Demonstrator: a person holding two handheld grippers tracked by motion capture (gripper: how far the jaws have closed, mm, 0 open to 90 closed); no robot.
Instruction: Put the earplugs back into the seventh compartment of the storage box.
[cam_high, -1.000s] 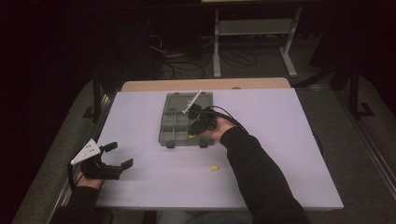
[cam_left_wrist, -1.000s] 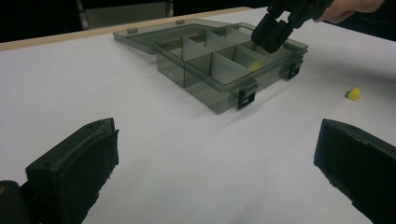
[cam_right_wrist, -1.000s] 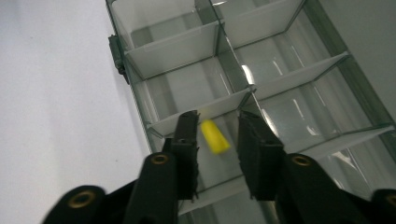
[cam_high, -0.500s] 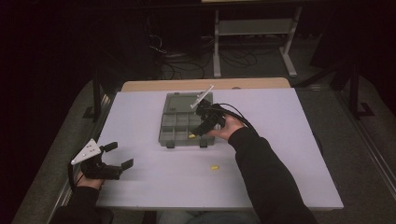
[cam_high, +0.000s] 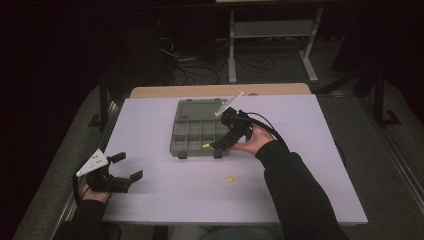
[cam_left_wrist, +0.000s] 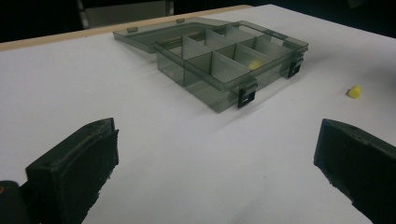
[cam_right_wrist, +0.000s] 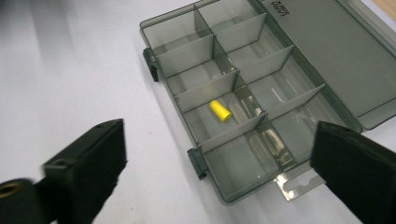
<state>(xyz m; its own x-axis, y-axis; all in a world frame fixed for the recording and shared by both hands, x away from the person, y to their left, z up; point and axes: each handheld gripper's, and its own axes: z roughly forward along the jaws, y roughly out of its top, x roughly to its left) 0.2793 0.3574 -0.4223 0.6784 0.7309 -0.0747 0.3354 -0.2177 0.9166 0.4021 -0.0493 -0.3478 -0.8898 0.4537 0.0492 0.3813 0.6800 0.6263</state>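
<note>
Lifting back from the organizer box (cam_high: 200, 131) since a moment ago, the right claw (cam_high: 223, 141) is now hanging over the box's front right corner with its jaws spread wide and gripping nothing, while one yellow piece (cam_right_wrist: 220, 111) is lying in a front compartment just below it. Resting at the counter's (cam_high: 165, 200) near left edge, the left claw (cam_high: 127, 167) is sitting unmoved, jaws wide apart and empty, and a second yellow piece (cam_high: 229, 179) is lying loose on the counter in front of the box, well apart from both claws.
</note>
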